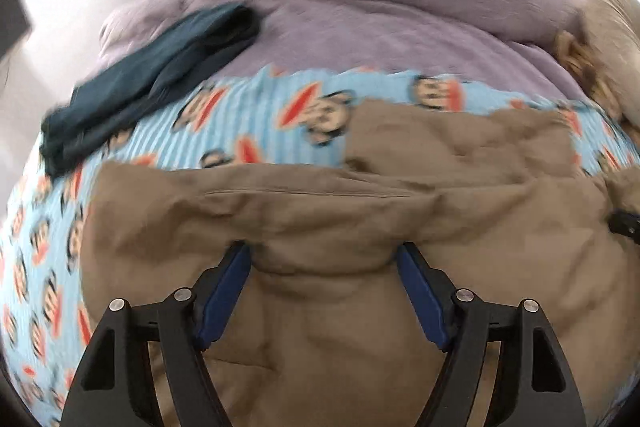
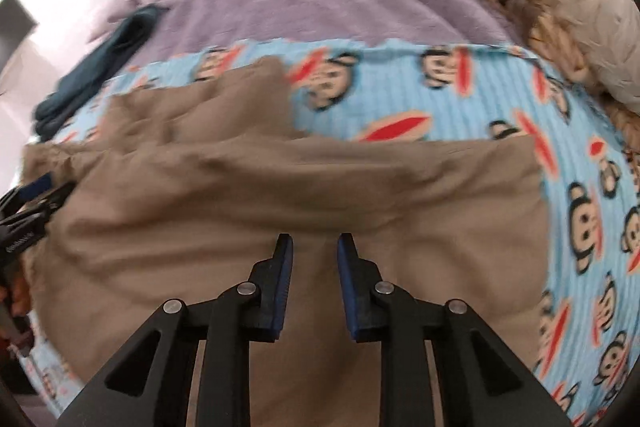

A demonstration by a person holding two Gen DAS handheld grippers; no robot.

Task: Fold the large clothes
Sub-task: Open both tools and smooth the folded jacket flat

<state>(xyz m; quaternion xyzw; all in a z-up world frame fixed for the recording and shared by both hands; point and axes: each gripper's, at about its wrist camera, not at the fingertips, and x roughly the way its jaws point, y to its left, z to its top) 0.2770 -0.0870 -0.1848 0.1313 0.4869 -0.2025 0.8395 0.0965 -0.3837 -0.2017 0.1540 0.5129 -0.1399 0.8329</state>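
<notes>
The tan garment (image 1: 320, 211) lies spread and rumpled on the monkey-print blanket (image 1: 248, 131), which covers the near part of the bed in front of a lilac duvet (image 1: 360, 7). The left tool (image 1: 323, 259) hangs over the garment's near portion with its jaws wide apart; a soft bulge of cloth sits between the blue pads (image 1: 224, 295), but the pads do not press on it. The right tool (image 2: 314, 251) hangs over the garment's right half with a narrow gap between its jaws and no cloth in them. Neither tool holds anything. Likely faults from this state: a closing left tool may pinch only the top layer of the bulge, so that the fold lifts one ply and leaves the rest behind; the narrow right tool may skate over the flat cloth and take no hold. Uneven grasps at the two sides would skew the fold line. The cloth already carries creases, and folding over them would set them in. A dark teal garment (image 1: 156, 75) lies well apart at the far left and poses little risk of snagging.
</notes>
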